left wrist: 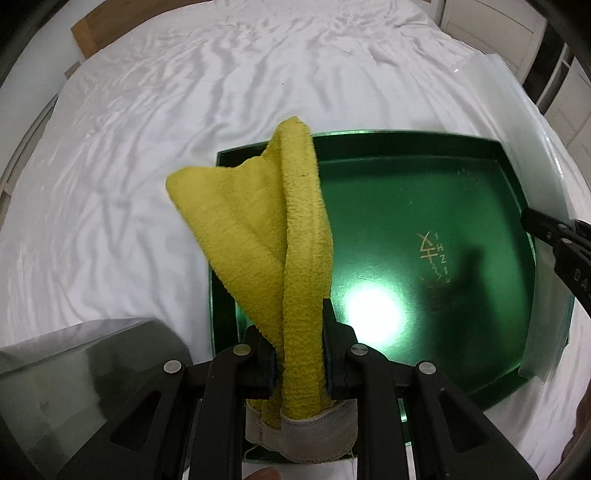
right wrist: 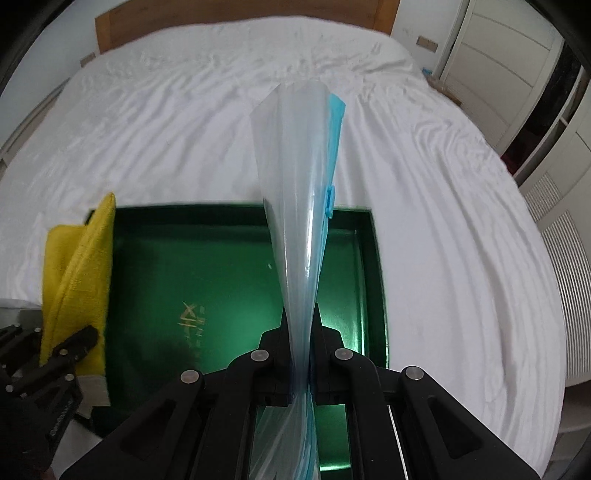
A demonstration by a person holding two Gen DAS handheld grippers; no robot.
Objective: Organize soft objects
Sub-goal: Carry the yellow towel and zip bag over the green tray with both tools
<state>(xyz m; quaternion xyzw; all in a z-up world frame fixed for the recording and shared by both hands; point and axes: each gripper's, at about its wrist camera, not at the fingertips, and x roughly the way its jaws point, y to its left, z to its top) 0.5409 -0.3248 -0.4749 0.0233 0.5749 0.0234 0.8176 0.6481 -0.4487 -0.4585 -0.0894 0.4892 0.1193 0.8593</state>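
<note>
Over a wide bed (left wrist: 147,110) dressed in a rumpled white sheet, both grippers hang pointing steeply down, each with something soft pinched in it. The left gripper (left wrist: 297,332) has its fingers drawn narrow around a yellow towel (left wrist: 266,221), the pads pressing on a bunched, rope-like fold of the cloth; the rest of the towel fans out beyond the fingertips, and a grey hem (left wrist: 317,428) of it gathers behind the jaws. The right gripper (right wrist: 300,325) has its jaws all but closed on a clear plastic zip bag (right wrist: 295,184), which stands up past the fingertips as a thin translucent sheet with a pale blue sealing strip (right wrist: 334,136) and a small blue slider along its right-hand edge. Below both of them a shallow green box (left wrist: 424,206) lies on the sheet, its glossy floor bare but for a gold printed mark (left wrist: 434,254) and a bright glare of light. The towel hangs over the box's left edge, the bag over its right half. From the right wrist camera the towel and the left gripper show at the lower left, beside the box. From the left wrist camera the right gripper's black finger and the bag show at the right edge. A wooden headboard (right wrist: 240,26) stands at the far end of the bed, and white cupboard doors (right wrist: 498,55) stand to the right.
</note>
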